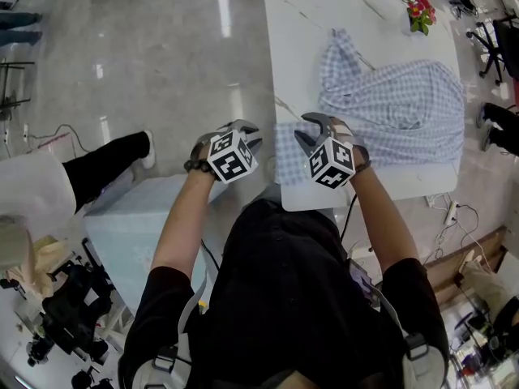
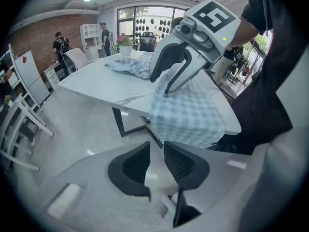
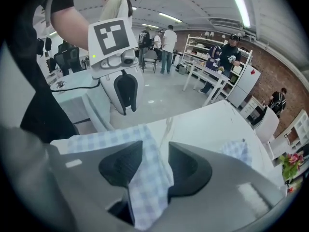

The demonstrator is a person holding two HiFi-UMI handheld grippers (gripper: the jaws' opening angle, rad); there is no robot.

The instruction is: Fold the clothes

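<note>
1. The left claw (image 2: 156,150) is seen with its jaws only slightly apart. It's released and nothing is held; only floor (image 1: 162,55) can be seen through the gap. It's held just off the near edge of the surface (image 1: 324,31), close beside the other claw.
2. The right claw (image 3: 155,151) is opened a bit wider. A corner of the blue-and-white checked shirt (image 1: 397,104) is found in the gap and draped against one pad, but it isn't pinched. So it's loosened too, just with fabric between the jaws.
3. The shirt is laid rumpled over the right part of the surface, with one sleeve stretched toward the far side. Its near corner reaches the near edge and hangs over it, right under the right claw.
4. The surface is a white marble-look top on dark legs. A small bunch of flowers (image 1: 420,13) is set at the far right corner, apart from the shirt.
5. Room-wise, a glossy grey floor, a brick wall (image 3: 270,66) and white shelving (image 3: 203,45) can be made out. A few people (image 3: 168,42) are seen standing around in the background.
</note>
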